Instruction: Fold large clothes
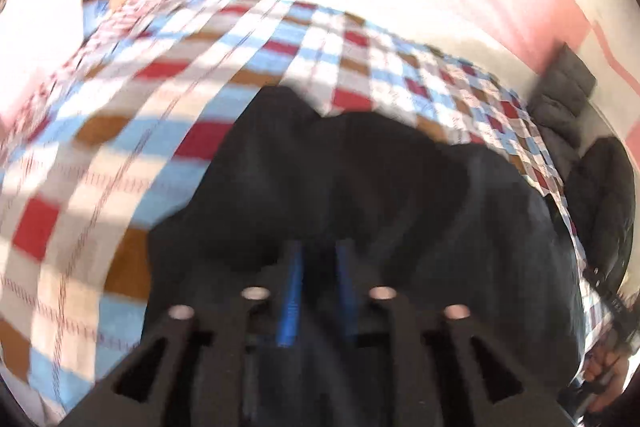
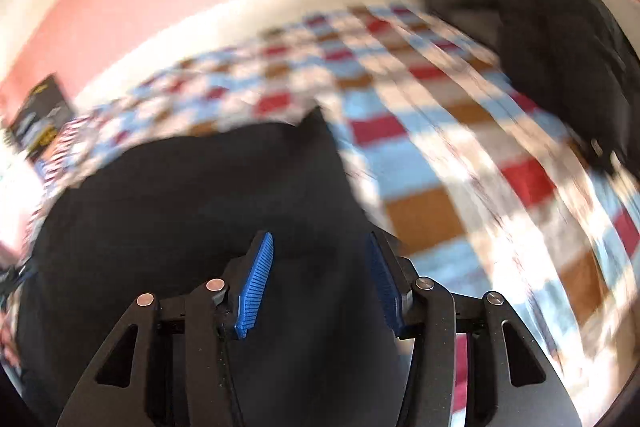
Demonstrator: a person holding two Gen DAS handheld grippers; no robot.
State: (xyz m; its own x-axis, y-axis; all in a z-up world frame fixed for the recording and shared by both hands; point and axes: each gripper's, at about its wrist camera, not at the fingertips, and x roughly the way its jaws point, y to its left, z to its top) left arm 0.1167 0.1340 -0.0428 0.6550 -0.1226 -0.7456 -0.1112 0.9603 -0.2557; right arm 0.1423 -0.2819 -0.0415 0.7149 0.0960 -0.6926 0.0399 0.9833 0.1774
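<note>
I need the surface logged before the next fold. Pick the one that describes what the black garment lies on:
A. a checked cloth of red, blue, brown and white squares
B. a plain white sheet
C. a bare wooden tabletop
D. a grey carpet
A: the black garment lies on the checked cloth, whose red, light-blue, brown and white squares show around it in both wrist views.

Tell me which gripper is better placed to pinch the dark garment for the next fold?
Probably the left gripper: its narrow gap sits over the middle of the dark garment. The right gripper stands wider, near the garment's edge by the checkered cover. Blur hides whether either grips cloth.
</note>
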